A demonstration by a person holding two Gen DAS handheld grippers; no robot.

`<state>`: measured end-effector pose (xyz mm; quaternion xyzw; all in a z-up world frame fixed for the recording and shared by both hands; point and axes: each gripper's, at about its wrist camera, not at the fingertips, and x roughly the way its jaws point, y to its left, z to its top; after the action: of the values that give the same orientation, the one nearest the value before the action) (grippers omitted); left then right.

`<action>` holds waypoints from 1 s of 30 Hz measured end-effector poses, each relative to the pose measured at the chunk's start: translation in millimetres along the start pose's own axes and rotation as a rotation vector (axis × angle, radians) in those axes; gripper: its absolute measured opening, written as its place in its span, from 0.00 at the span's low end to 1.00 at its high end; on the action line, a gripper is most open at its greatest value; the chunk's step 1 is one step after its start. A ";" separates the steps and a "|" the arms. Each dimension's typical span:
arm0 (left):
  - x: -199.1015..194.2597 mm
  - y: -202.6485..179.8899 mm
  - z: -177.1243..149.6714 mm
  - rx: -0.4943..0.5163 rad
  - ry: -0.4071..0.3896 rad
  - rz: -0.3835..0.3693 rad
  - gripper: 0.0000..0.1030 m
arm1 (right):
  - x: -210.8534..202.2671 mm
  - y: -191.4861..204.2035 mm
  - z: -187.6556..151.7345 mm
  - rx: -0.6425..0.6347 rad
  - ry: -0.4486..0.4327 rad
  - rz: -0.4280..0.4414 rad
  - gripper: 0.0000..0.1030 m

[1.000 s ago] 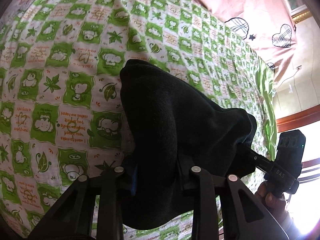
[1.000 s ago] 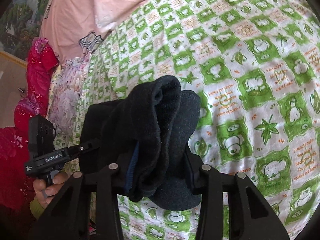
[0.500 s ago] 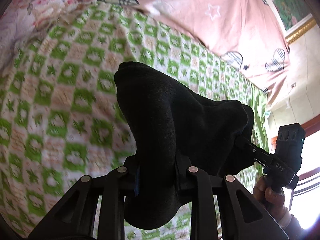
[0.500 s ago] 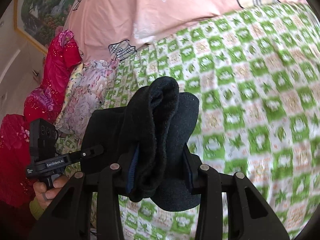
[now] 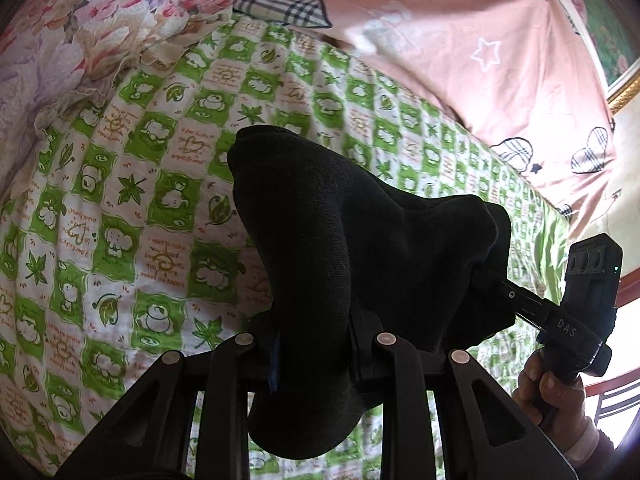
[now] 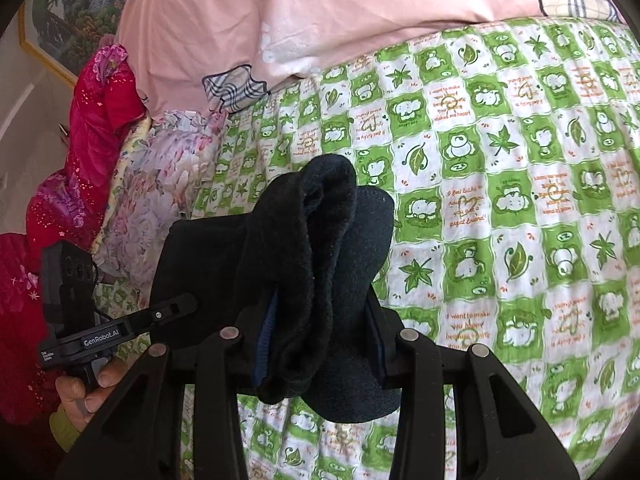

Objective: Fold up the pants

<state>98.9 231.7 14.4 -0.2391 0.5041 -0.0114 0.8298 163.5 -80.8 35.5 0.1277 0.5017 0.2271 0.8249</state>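
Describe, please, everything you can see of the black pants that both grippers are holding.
The black pants look like thick, fleecy knit, bunched into several layers with a blue edge showing at the fold. The left gripper and the right gripper each clamp one end, so the cloth spans between them above the green checked sheet. Loose folds sag below both grips. Whether any part touches the bed cannot be told.

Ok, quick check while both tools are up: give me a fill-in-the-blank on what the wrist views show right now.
1. Both the left tool and the right tool are shut on the ____ pants.
2. The bed sheet below is checked white and ____.
3. The pillow at the head of the bed is ____.
4. The bundled quilt at the bed's edge is ____.

Missing words: black; green; pink; red
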 end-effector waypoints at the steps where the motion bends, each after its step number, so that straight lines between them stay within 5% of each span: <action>1: 2.6 0.7 0.0 -0.004 0.002 0.002 0.23 | 2.3 -1.0 0.4 -0.004 0.005 -0.003 0.39; 12: 22.2 11.2 1.6 -0.036 0.021 0.003 0.30 | 17.8 -23.8 1.5 -0.001 0.063 -0.009 0.50; 16: 28.8 12.9 0.0 -0.034 0.024 0.011 0.37 | 22.2 -34.3 0.4 0.000 0.069 -0.008 0.53; 22: 31.8 15.3 -0.6 -0.031 0.018 0.072 0.63 | 22.9 -39.9 -1.2 -0.005 0.063 -0.014 0.61; 30: 22.0 14.9 -4.5 -0.033 0.005 0.136 0.70 | 11.4 -27.3 -2.6 -0.055 0.046 -0.074 0.63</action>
<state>102.6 237.5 -11.7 -0.2178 0.5214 0.0527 0.8234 172.4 -98.7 13.5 0.0808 0.5185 0.2130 0.8242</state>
